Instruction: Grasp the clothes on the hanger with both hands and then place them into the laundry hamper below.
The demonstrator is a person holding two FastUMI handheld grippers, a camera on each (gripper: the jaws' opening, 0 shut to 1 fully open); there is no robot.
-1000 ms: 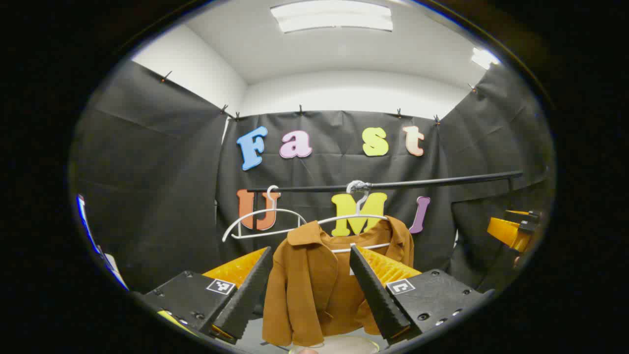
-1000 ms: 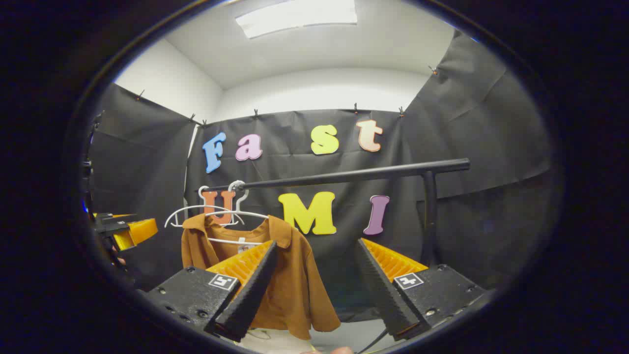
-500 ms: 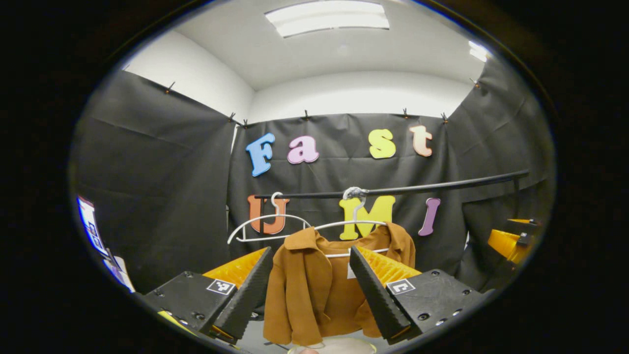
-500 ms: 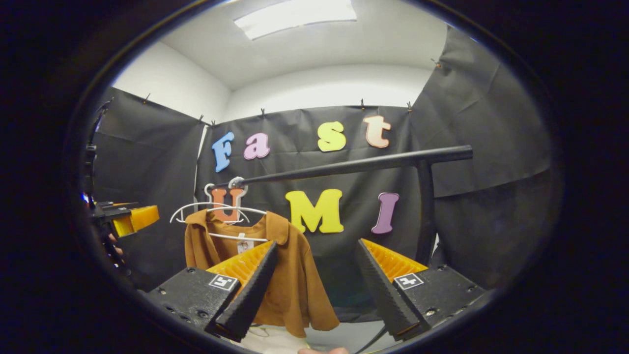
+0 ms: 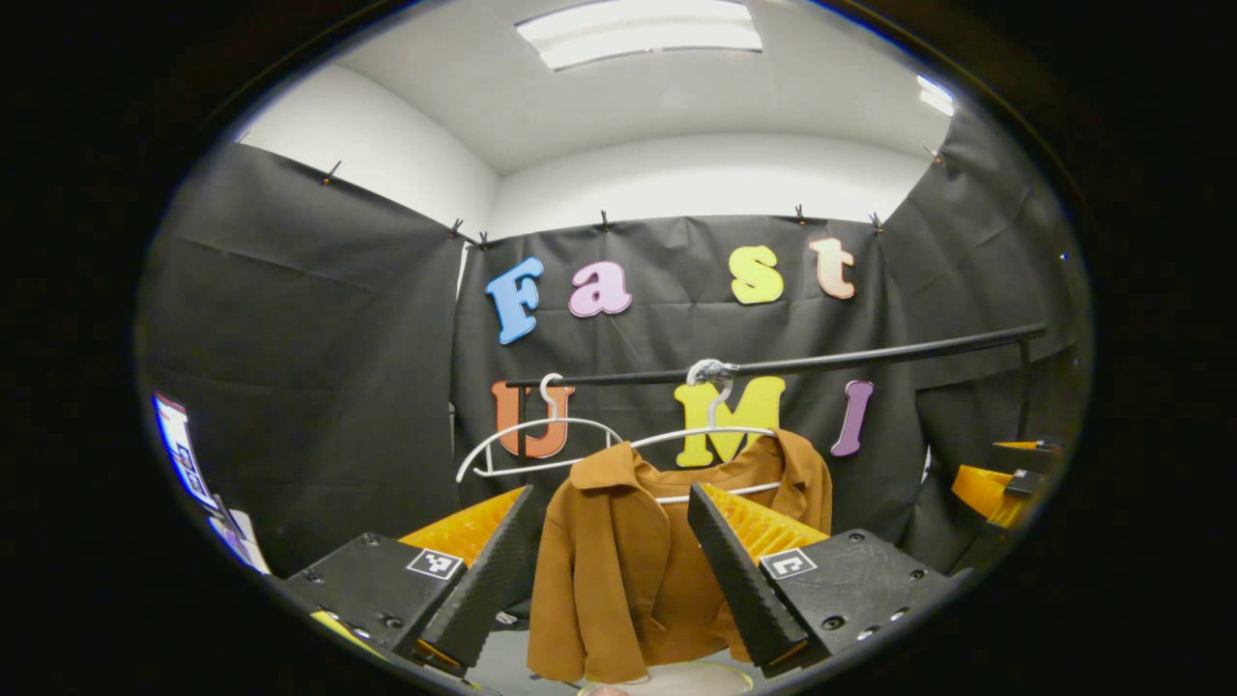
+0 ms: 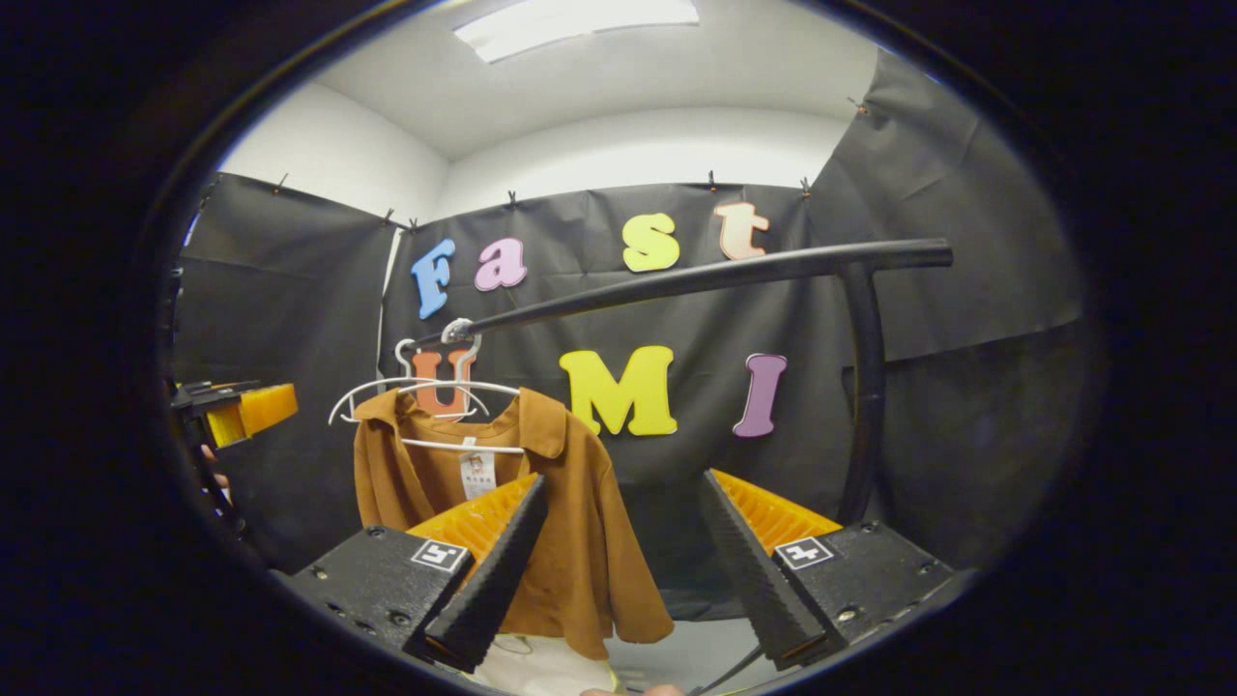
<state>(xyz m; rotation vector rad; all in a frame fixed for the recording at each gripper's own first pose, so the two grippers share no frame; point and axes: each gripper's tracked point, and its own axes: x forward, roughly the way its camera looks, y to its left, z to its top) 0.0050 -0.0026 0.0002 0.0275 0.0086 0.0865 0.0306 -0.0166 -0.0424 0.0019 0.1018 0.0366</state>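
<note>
Left gripper (image 5: 609,551): fingers spread wide, gripping nothing. Brown jacket (image 5: 618,570) hangs beyond the gap at 12 o'clock, apart from both fingers; the right finger's tip overlaps its right half in this view. The jacket sits on a white hanger (image 5: 710,435) hooked over a black rail (image 5: 821,362). A second, bare white hanger (image 5: 536,445) hangs at 10 o'clock.

Right gripper (image 6: 618,551): fingers likewise parted and empty. The jacket (image 6: 570,541) lies at 10 o'clock, behind the left finger, not between the two. The left gripper shows far off at 9 o'clock, cut by the view's edge.

Laundry hamper (image 5: 696,679): a pale rim at 6 o'clock below the jacket, mostly cut off; shape hard to make out. The jacket's hem is partly hidden by the fingers.
</note>
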